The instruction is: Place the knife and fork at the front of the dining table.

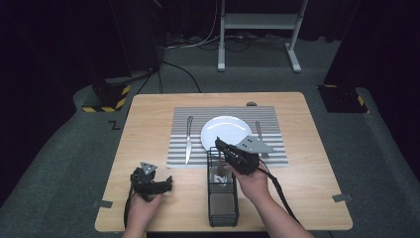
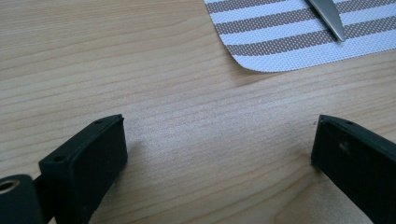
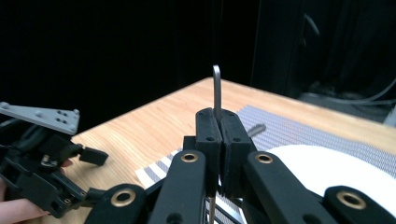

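The right tool [image 3: 218, 140] is pinching a thin metal utensil handle [image 3: 216, 93] upright over the wire caddy [image 1: 222, 198], while the left tool [image 2: 215, 149] is gaping wide, empty, above the table [image 2: 177, 121].

Grey carpet floor [image 1: 59, 163], dark surroundings, white stand [image 1: 257, 22].
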`<action>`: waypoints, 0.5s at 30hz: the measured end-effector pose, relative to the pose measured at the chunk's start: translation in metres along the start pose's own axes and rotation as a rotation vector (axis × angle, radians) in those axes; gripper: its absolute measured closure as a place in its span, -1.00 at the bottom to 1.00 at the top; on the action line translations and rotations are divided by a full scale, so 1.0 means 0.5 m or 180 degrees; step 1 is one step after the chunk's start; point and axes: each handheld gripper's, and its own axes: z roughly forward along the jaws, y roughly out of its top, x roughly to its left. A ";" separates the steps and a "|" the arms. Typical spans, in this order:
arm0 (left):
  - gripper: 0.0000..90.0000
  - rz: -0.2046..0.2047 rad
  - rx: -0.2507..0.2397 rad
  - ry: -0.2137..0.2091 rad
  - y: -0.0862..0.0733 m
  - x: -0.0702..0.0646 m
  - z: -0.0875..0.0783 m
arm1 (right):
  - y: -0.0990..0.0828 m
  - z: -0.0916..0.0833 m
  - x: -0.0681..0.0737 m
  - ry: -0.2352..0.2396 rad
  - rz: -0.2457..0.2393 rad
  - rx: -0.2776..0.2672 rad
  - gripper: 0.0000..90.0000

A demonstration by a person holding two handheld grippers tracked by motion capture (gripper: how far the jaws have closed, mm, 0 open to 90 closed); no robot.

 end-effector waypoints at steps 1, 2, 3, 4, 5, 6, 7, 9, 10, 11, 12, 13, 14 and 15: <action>-0.92 0.0003 0.0001 -0.0004 0.000 0.000 0.000 | 0.003 -0.005 0.001 0.0014 -0.0009 -0.0040 0.96; -0.92 0.0002 0.0001 -0.0005 0.000 0.000 0.000 | 0.006 -0.010 0.002 0.0031 -0.0012 -0.0087 0.96; -0.92 -0.0002 0.0001 -0.0002 0.000 0.000 0.000 | 0.011 -0.017 0.004 0.0042 -0.0008 -0.0153 0.96; -0.92 -0.0006 -0.0001 0.0007 0.000 0.000 0.000 | 0.014 -0.021 0.005 0.0037 -0.0019 -0.0179 0.96; -0.92 -0.0012 -0.0003 0.0010 -0.001 -0.001 0.000 | 0.020 -0.028 0.010 0.0031 -0.0032 -0.0231 0.96; -0.92 -0.0014 -0.0007 0.0010 -0.001 -0.002 0.000 | 0.024 -0.033 0.012 0.0032 -0.0040 -0.0267 0.96; -0.92 -0.0011 -0.0006 0.0009 -0.001 -0.001 0.000 | 0.030 -0.039 0.017 0.0027 -0.0058 -0.0321 0.96; -0.92 0.0000 -0.0002 0.0006 0.000 0.000 0.000 | 0.042 -0.053 0.025 0.0028 -0.0092 -0.0420 0.96; -0.92 0.0004 0.0000 -0.0005 0.000 0.000 0.000 | 0.046 -0.060 0.029 0.0011 -0.0124 -0.0478 0.96; -0.92 0.0003 0.0001 -0.0007 0.000 0.001 0.000 | 0.052 -0.071 0.035 -0.0005 -0.0139 -0.0562 0.96; -0.92 0.0002 0.0000 -0.0006 0.000 0.001 0.000 | 0.055 -0.075 0.037 -0.0016 -0.0134 -0.0607 0.96; -0.92 0.0001 -0.0001 -0.0002 0.000 0.000 0.000 | 0.058 -0.079 0.038 -0.0020 -0.0129 -0.0652 0.96; -0.92 -0.0009 -0.0004 0.0001 -0.001 -0.001 -0.001 | 0.062 -0.085 0.040 -0.0021 -0.0112 -0.0697 0.96; -0.92 -0.0006 -0.0010 0.0002 -0.001 -0.001 -0.001 | 0.068 -0.091 0.043 -0.0034 -0.0131 -0.0752 0.96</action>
